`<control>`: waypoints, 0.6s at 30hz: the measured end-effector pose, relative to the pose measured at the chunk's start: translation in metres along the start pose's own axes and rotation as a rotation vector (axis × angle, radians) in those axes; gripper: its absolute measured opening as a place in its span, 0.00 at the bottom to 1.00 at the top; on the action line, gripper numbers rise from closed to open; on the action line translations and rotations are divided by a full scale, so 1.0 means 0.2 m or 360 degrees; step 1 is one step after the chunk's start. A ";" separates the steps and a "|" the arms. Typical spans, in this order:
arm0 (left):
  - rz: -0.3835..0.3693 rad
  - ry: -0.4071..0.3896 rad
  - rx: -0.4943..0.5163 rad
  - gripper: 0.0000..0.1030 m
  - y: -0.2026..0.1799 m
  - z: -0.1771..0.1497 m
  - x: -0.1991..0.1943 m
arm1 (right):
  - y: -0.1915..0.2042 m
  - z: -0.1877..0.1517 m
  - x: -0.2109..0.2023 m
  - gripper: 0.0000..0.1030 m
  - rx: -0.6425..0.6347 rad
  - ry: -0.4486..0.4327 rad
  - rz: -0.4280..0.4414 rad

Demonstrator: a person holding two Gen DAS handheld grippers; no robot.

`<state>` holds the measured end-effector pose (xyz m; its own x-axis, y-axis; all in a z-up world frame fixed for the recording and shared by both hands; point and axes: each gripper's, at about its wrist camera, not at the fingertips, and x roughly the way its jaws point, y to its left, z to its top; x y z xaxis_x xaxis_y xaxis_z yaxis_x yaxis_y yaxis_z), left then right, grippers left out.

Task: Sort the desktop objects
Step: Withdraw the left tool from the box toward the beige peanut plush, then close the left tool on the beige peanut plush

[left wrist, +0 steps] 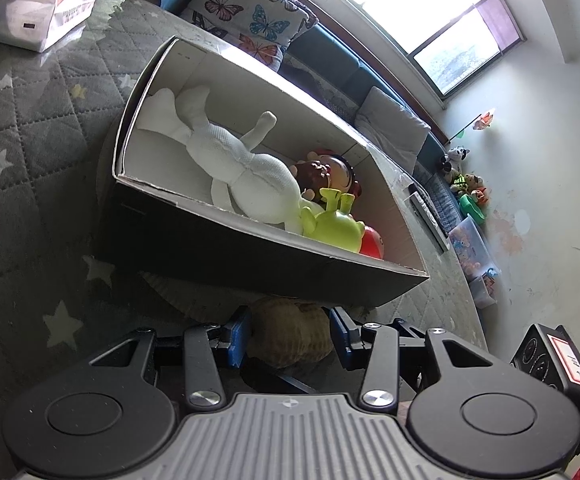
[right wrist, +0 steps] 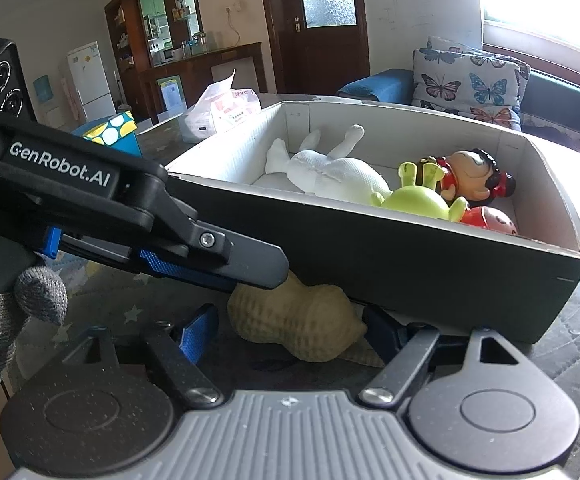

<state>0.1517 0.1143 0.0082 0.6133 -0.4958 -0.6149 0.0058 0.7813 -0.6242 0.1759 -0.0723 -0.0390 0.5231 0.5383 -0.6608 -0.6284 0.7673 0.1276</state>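
Quilted grey star-print cloth covers the worktop [left wrist: 22, 184] in a living room. Both tongs bracket the same tan peanut-shaped toy [right wrist: 297, 324] lying against the near wall of the cardboard box [right wrist: 409, 264]: left tongs [left wrist: 290, 338] stand wide with pads just beside it, right tongs [right wrist: 286, 330] likewise; whether either presses I cannot tell. Already in the box lie 4 toys: white plush doll [right wrist: 329, 176], green frog-like figure [right wrist: 417, 200], red-dressed doll [right wrist: 473, 172], red ball [right wrist: 489, 218]. Judging by this, the peanut remains; a tissue pack [left wrist: 42, 12] sits well apart

Home living rm, sofa [left wrist: 329, 60], butterfly cushion [right wrist: 469, 80], fridge [right wrist: 90, 80]
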 end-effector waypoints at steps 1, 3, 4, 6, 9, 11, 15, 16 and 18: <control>0.0004 0.0004 -0.0001 0.44 0.00 0.00 0.00 | 0.00 0.00 0.00 0.78 -0.0003 0.0002 -0.0003; 0.0018 0.0010 0.0000 0.44 0.01 -0.01 0.01 | 0.00 0.00 0.00 0.77 -0.0009 0.0002 -0.0009; 0.0021 0.0011 0.0001 0.44 0.01 -0.01 0.01 | 0.01 0.00 0.00 0.76 -0.0013 0.0002 -0.0012; 0.0020 0.0013 0.0002 0.44 0.02 -0.01 0.01 | 0.01 0.00 0.00 0.75 -0.0021 0.0004 -0.0025; 0.0021 0.0020 0.0004 0.42 0.02 -0.03 0.02 | 0.01 0.00 0.00 0.72 -0.0028 0.0006 -0.0036; 0.0028 0.0017 0.0018 0.41 0.02 -0.03 0.01 | 0.01 0.00 0.01 0.72 -0.0034 0.0007 -0.0043; 0.0040 0.0022 0.0047 0.36 0.01 -0.04 0.01 | 0.02 0.00 0.00 0.71 -0.0047 0.0001 -0.0052; 0.0038 0.0026 0.0047 0.36 0.01 -0.04 0.01 | 0.02 0.00 -0.01 0.71 -0.0049 -0.0004 -0.0052; 0.0030 0.0026 0.0047 0.36 0.01 -0.05 -0.01 | 0.02 0.01 -0.02 0.71 -0.0054 -0.0009 -0.0051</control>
<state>0.1434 0.1126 0.0029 0.6005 -0.4869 -0.6343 0.0178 0.8011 -0.5982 0.1722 -0.0703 -0.0349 0.5465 0.5154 -0.6601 -0.6303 0.7721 0.0810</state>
